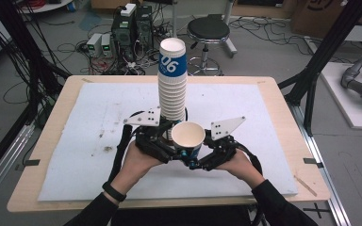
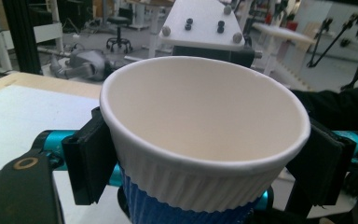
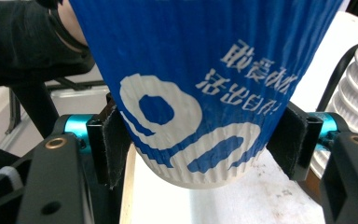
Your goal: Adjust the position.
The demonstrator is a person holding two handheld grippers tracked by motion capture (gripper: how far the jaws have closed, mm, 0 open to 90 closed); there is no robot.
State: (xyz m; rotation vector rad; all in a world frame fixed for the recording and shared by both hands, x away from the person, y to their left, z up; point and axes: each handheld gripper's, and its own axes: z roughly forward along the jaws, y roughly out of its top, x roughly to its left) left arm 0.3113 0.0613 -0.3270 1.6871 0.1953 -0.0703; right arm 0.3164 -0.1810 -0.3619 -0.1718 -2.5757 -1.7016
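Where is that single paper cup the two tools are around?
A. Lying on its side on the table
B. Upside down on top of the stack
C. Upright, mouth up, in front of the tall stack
C: the single cup stands upright, its mouth open upward, just in front of the tall stack.

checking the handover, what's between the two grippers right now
A single paper cup, upright and open end up, sits between the left gripper and right gripper, seen in the high view.

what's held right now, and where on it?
A single paper cup. The right gripper clamps its blue lower body; the left gripper has its pads just under the rim.
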